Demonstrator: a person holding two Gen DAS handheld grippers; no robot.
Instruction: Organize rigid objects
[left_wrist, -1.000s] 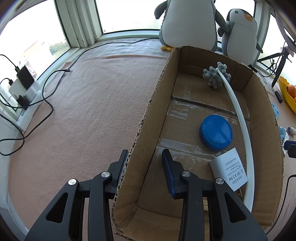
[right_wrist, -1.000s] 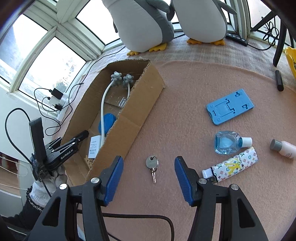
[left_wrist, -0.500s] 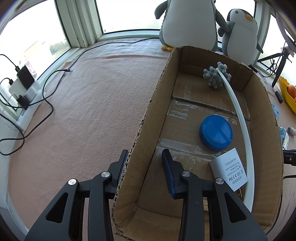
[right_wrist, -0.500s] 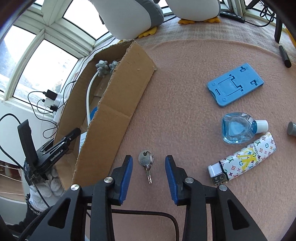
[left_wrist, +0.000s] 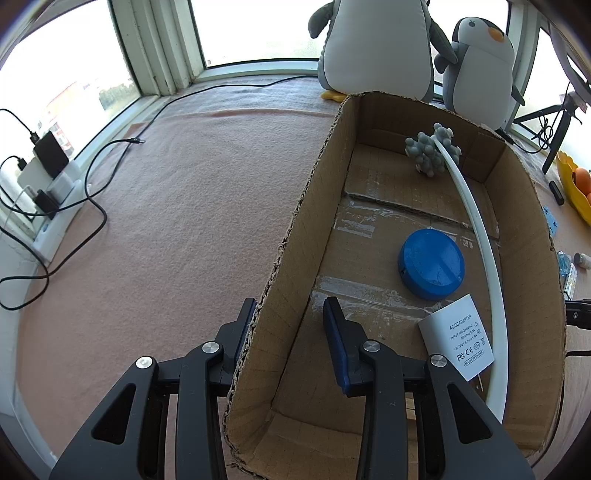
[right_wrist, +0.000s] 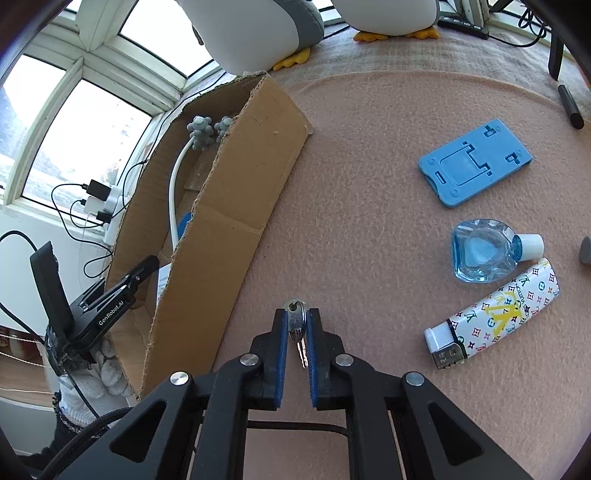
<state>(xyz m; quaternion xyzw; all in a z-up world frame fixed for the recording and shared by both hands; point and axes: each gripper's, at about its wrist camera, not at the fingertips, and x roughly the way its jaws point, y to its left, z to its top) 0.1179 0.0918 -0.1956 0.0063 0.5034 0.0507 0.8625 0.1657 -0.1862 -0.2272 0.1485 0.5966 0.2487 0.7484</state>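
Silver metal key (right_wrist: 296, 320) lies on the pink carpet (right_wrist: 369, 221) just right of the open brown cardboard box (right_wrist: 236, 192), pinched between the blue pads of the right gripper (right_wrist: 295, 326), whose jaws have just been closing. Left gripper (left_wrist: 286, 325) clamps the box's near-left wall (left_wrist: 295, 266), one finger on each side.

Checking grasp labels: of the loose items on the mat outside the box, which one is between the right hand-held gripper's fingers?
The key. The right hand-held gripper has just closed on it; the phone stand, bottle and lighter lie apart, untouched.
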